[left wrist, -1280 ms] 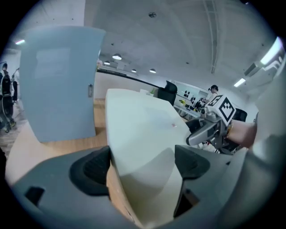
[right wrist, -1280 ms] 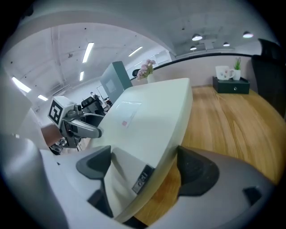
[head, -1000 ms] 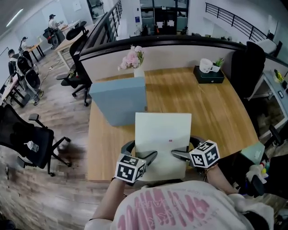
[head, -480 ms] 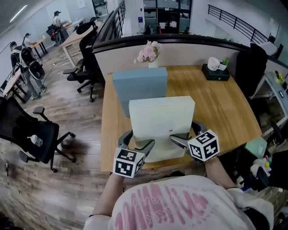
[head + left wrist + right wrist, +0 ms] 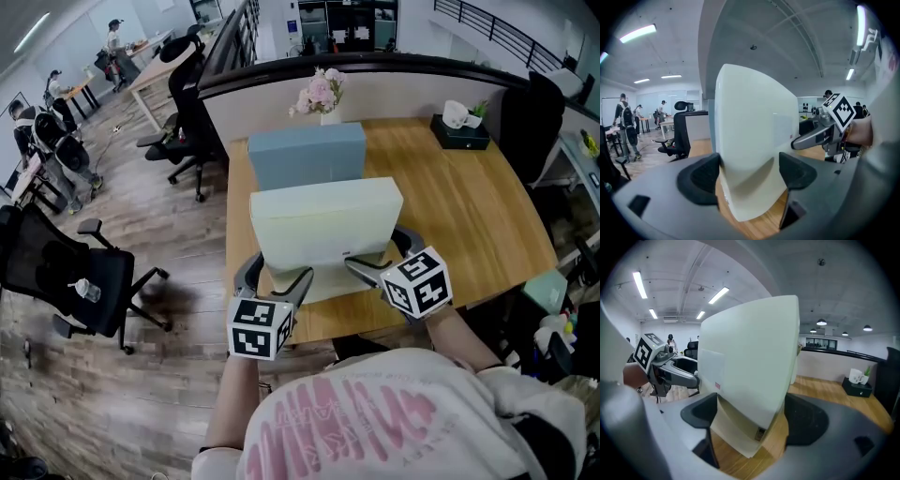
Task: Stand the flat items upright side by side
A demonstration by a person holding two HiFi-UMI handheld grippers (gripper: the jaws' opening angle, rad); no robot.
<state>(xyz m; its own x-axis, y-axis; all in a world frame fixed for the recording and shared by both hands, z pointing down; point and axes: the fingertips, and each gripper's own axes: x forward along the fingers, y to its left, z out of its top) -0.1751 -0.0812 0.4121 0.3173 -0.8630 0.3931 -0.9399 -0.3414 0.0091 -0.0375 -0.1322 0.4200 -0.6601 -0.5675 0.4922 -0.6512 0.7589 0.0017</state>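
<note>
A pale cream flat cardboard box (image 5: 323,225) sits at the centre of the head view, raised on edge over the near part of the light wooden counter (image 5: 469,216). Its broad face is turned to the person and its narrow top side faces up. Whether its lower edge touches the wood I cannot tell.

The left gripper (image 5: 274,278) is clamped on the box's lower left part. In the left gripper view the dark pads (image 5: 701,176) sit on either face of the box (image 5: 754,131). Its jaws have just been closing, with the box between them, and they stand fairly wide because the box is thick.

The right gripper (image 5: 380,258) grips the lower right part in the same way. In the right gripper view the box (image 5: 750,362) fills the gap between the pads, and a small red mark shows on its face. Each gripper also appears in the other's view, at the right edge (image 5: 825,133) and at the left edge (image 5: 670,371).

Just behind the cream box, higher in the head view, a blue-grey flat box (image 5: 305,155) stands upright on the counter. Behind that a white vase of pink flowers (image 5: 321,94) stands against the curved partition.

At the upper right of the counter a dark green box with a white cup on top (image 5: 459,131) stands well apart from the rest. A black office chair (image 5: 70,272) stands on the wooden floor at the left
</note>
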